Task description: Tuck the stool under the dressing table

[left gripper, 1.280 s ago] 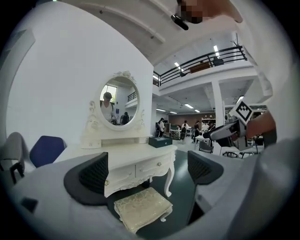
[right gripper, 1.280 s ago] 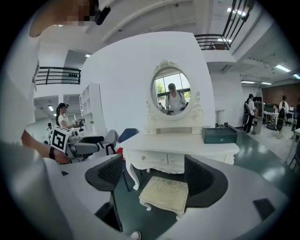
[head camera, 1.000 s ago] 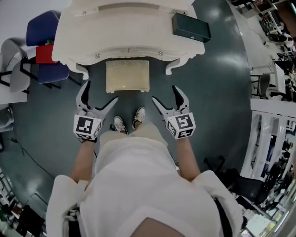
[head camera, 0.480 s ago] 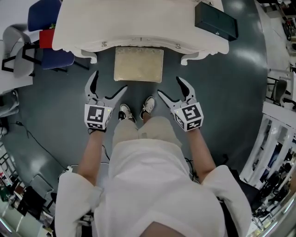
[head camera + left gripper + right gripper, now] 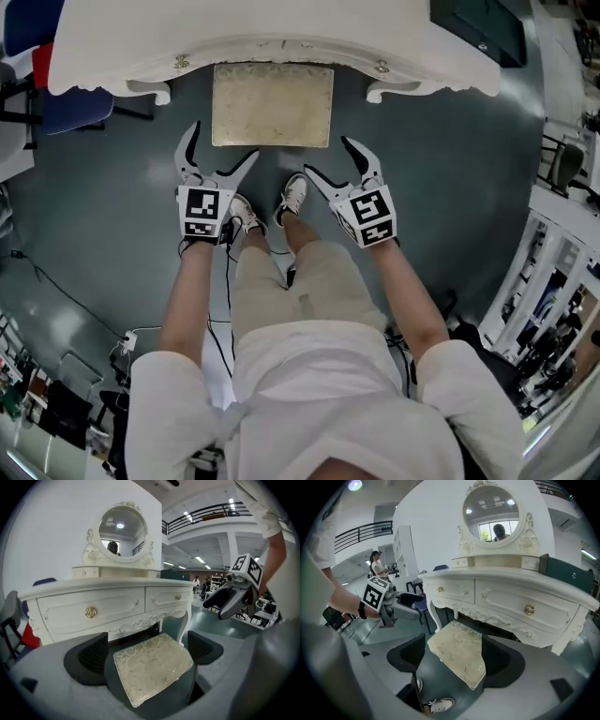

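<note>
The stool (image 5: pixel 272 105), with a cream patterned cushion, stands on the floor with its far edge just under the white dressing table (image 5: pixel 272 42). My left gripper (image 5: pixel 223 145) is open near the cushion's front left corner, touching nothing. My right gripper (image 5: pixel 326 157) hangs off the front right corner; its jaws are closing slightly and hold nothing. In the left gripper view the stool (image 5: pixel 152 667) shows beyond the wide jaws of the left gripper (image 5: pixel 147 651). The right gripper view frames the stool (image 5: pixel 459 653) the same way between the jaws of the right gripper (image 5: pixel 457 656).
A blue chair (image 5: pixel 56 103) stands left of the table. A dark box (image 5: pixel 478 28) rests on the tabletop at the right. The person's shoes (image 5: pixel 295 192) are just in front of the stool. A cable (image 5: pixel 37 272) runs over the floor at the left, and shelving (image 5: pixel 562 234) lines the right.
Both grippers have sunk and come in closer to the stool's front corners. The stool and table have grown larger and risen towards the top of the head view.
</note>
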